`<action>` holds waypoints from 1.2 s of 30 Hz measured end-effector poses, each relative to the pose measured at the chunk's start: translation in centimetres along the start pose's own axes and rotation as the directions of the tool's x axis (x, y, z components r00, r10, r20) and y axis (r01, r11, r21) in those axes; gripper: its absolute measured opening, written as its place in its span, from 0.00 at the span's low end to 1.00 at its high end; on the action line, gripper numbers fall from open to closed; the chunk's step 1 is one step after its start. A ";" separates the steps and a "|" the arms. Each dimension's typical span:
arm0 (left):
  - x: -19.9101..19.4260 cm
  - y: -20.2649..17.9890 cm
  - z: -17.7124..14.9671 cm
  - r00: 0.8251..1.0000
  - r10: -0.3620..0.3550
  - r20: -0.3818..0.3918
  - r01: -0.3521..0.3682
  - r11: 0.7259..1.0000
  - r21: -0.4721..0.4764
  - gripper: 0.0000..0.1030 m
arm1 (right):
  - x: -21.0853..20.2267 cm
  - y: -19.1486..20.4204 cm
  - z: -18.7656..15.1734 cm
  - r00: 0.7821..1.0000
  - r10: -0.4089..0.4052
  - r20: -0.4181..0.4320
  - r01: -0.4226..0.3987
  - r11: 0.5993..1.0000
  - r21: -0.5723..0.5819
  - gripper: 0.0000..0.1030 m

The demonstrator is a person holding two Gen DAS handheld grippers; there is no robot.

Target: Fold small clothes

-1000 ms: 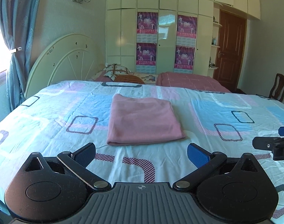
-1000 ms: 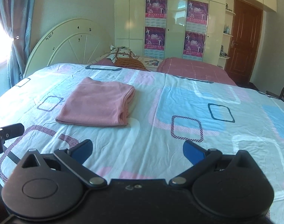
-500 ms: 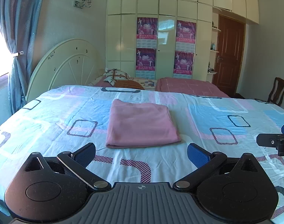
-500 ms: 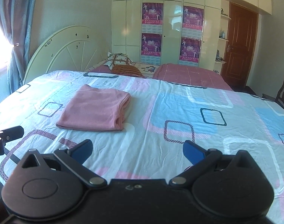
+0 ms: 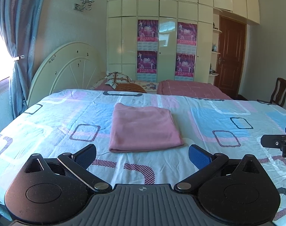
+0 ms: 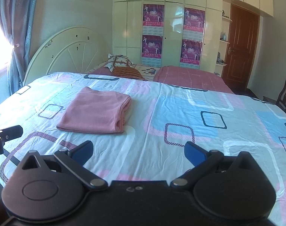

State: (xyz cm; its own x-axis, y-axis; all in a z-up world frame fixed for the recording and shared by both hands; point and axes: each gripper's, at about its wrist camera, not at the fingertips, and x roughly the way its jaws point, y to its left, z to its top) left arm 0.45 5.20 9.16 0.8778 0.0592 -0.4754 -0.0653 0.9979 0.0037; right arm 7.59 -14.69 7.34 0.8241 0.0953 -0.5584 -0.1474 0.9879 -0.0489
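Note:
A pink cloth (image 5: 143, 130) lies folded into a flat rectangle on the patterned bedsheet (image 5: 48, 128). It also shows in the right wrist view (image 6: 95, 113), with its layered fold edges on its right side. My left gripper (image 5: 142, 155) is open and empty, just in front of the cloth's near edge. My right gripper (image 6: 138, 151) is open and empty, over bare sheet to the right of the cloth. Each gripper's tip shows at the edge of the other view.
Pillows (image 5: 122, 81) and a folded red blanket (image 5: 188, 89) lie at the far side of the bed by the white headboard (image 5: 67, 67). A wardrobe (image 5: 161, 37) and brown door (image 5: 231, 56) stand behind. A wooden chair (image 5: 280, 90) is at right.
Both grippers have pulled back and up from the bed, so the cloth looks lower and farther away. The cloth has not moved. Both grippers stay open.

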 end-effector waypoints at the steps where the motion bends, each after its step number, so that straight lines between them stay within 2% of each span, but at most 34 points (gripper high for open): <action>1: 0.0 0.0 0.0 1.000 -0.001 0.001 0.001 1.000 0.001 1.00 | 0.0 0.0 0.0 1.000 0.000 0.000 0.000 1.000 0.000 1.00; 36: -0.4 0.3 -0.1 1.000 0.007 0.029 -0.008 1.000 0.014 1.00 | -0.1 0.9 0.3 1.000 0.007 -0.004 -0.007 1.000 -0.004 1.00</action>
State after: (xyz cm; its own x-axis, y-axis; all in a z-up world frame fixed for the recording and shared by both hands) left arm 0.02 5.51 9.24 0.8907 0.0671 -0.4496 -0.0654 0.9977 0.0194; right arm 7.50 -13.78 7.60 0.8211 0.1014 -0.5616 -0.1550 0.9867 -0.0485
